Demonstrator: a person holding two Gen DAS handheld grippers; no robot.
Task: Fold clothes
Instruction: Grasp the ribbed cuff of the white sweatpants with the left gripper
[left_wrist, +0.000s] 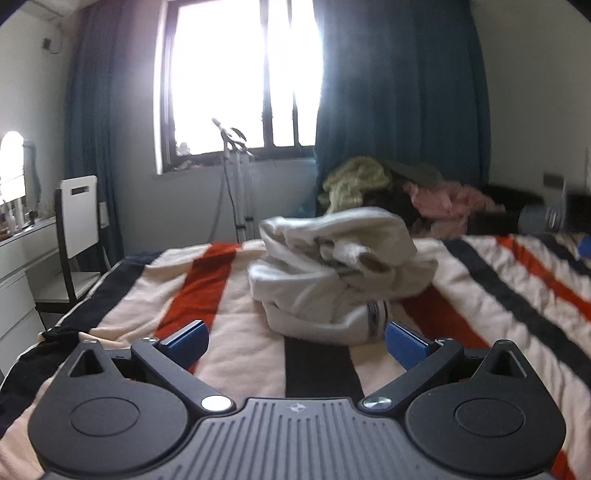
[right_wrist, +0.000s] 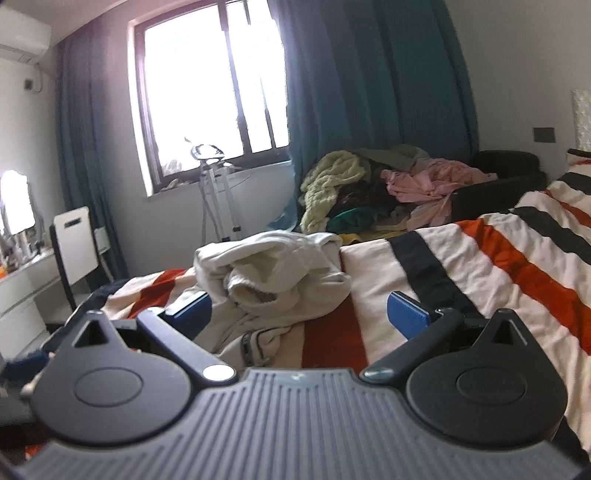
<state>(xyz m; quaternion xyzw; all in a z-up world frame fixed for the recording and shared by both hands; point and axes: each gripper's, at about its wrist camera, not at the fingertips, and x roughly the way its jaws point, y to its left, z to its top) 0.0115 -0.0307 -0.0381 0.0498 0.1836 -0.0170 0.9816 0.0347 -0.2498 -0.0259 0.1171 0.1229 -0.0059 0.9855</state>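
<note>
A crumpled cream-white garment (left_wrist: 332, 273) lies heaped on the striped bed cover (left_wrist: 155, 306). My left gripper (left_wrist: 295, 341) is open just in front of the heap, blue pads wide apart, nothing between them. In the right wrist view the same garment (right_wrist: 273, 284) sits ahead and to the left on the bed cover (right_wrist: 480, 266). My right gripper (right_wrist: 299, 314) is open too; its left fingertip (right_wrist: 192, 306) is beside the garment's edge, and cloth lies low between the fingers.
A pile of other clothes (right_wrist: 369, 188), yellow-green, pink and dark, lies beyond the bed by the blue curtain (right_wrist: 369, 74). A white chair (left_wrist: 74, 221) and a dresser (left_wrist: 14, 280) stand left of the bed. A garment steamer stand (left_wrist: 236, 177) is under the window.
</note>
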